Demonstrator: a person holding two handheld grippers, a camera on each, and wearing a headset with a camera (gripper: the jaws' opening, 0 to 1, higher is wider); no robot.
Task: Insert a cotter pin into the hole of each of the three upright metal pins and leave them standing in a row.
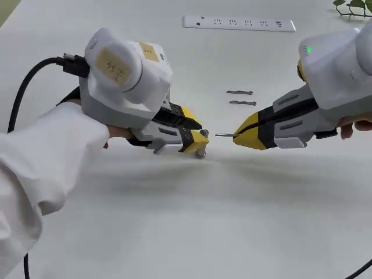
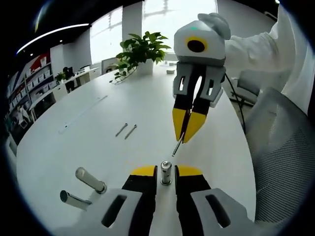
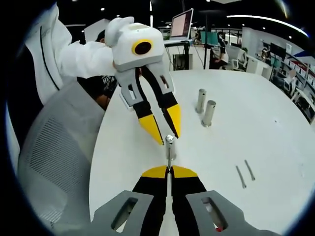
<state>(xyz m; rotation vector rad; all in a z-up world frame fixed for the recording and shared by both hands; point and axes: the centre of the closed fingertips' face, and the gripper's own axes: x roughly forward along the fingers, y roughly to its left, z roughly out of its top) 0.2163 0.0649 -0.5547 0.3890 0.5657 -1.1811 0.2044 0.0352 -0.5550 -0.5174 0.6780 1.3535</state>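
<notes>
Your left gripper point(image 1: 200, 143) has its jaws closed on an upright metal pin point(image 1: 200, 153) mid-counter point(image 1: 174, 221). At its 3 o'clock, your right gripper point(image 1: 236, 133) pinches a cotter pin point(image 1: 224, 135), tip just short of it. Two spare cotter pins point(image 1: 240, 92) lie at 1 o'clock.

A broad white table point(image 1: 174, 232) with a rounded edge carries a white power strip point(image 1: 238, 23) and a leafy potted plant point(image 2: 140, 49). Bright windows point(image 2: 162, 14) stand behind the plant, and shelves point(image 2: 29, 83) line one wall. A grey mesh chair point(image 3: 54, 152) sits just beside the table, a monitor point(image 3: 181, 24) stands beyond, and strip lights point(image 3: 251, 17) glow on the dark ceiling
</notes>
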